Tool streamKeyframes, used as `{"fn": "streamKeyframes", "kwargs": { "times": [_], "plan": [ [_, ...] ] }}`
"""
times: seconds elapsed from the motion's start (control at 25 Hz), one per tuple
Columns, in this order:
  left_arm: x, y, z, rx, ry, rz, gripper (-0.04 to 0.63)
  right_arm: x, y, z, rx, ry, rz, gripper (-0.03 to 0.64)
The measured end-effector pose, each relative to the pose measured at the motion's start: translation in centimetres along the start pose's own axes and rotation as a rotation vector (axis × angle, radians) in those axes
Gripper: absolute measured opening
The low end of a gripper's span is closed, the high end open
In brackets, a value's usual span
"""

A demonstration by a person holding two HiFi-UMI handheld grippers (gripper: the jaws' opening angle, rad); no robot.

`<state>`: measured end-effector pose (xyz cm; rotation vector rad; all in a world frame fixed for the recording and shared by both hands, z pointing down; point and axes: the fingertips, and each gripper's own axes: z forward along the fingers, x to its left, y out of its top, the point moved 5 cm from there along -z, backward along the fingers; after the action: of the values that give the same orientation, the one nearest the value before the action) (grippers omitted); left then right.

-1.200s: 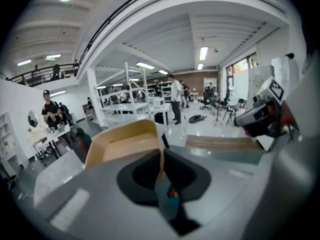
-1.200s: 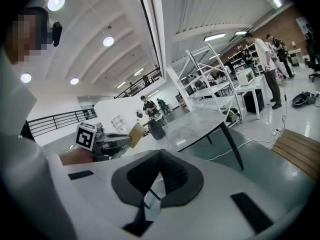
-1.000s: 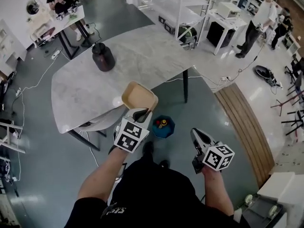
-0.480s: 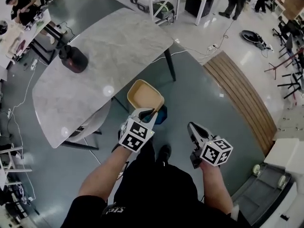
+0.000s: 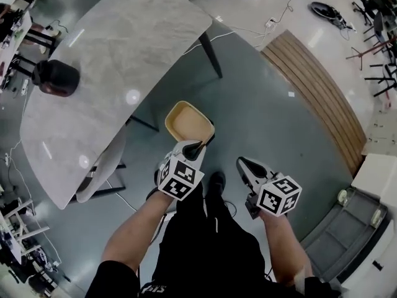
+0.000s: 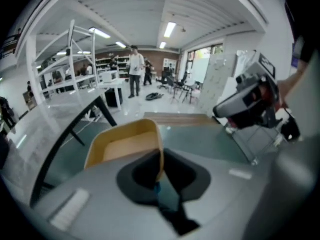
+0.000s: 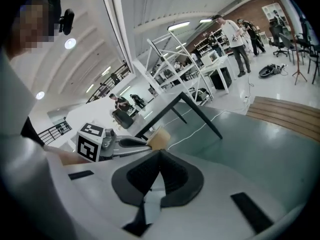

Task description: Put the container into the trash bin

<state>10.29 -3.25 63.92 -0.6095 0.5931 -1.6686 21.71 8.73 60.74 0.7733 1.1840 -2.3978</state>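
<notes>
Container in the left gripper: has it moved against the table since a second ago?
Yes. The container, shut in the left gripper, overlapped the marble table edge then; now it is clear of it, over the floor.

Bright, even light from ceiling strip lights (image 6: 170, 30), with small glare spots on the marble table (image 5: 132, 96). Both gripper views bend hard at the edges, with black vignetted corners. The left gripper view is soft, and the container (image 6: 125, 144) is blurred up close.

A black short-sleeved shirt (image 5: 186, 272), black trousers (image 5: 192, 215) and a black shoe (image 5: 216, 182). Pale grey left tongs (image 5: 197, 146) and right tongs (image 5: 242, 164) each bear a black-and-white marker cube (image 5: 180, 180).
</notes>
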Motion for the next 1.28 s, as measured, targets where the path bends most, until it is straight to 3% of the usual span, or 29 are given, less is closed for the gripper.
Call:
{"fn": "streamKeyframes", "kwargs": {
  "times": [0.32, 0.56, 0.72, 0.92, 1.28],
  "plan": [
    [-0.2, -6.7, 7.2, 0.110, -0.060, 0.081, 0.031, -4.9, -4.6, 5.7, 0.011, -0.021, 0.087, -0.008],
    [0.8, -11.6, 12.2, 0.159, -0.081, 0.097, 0.031, -5.7, -6.6, 9.0, 0.069, -0.003, 0.053, -0.008],
    [1.7, -15.3, 16.2, 0.228, -0.114, 0.173, 0.031, -6.5, -7.8, 10.5, 0.116, -0.001, 0.044, -0.008],
    [2.2, -18.5, 20.3, 0.248, -0.155, 0.122, 0.032, -7.8, -9.3, 10.9, 0.165, -0.001, 0.019, -0.008],
    [3.7, -23.7, 24.3, 0.299, -0.147, 0.138, 0.034, -10.5, -12.3, 12.4, 0.201, -0.021, 0.025, -0.008]
  ]
}}
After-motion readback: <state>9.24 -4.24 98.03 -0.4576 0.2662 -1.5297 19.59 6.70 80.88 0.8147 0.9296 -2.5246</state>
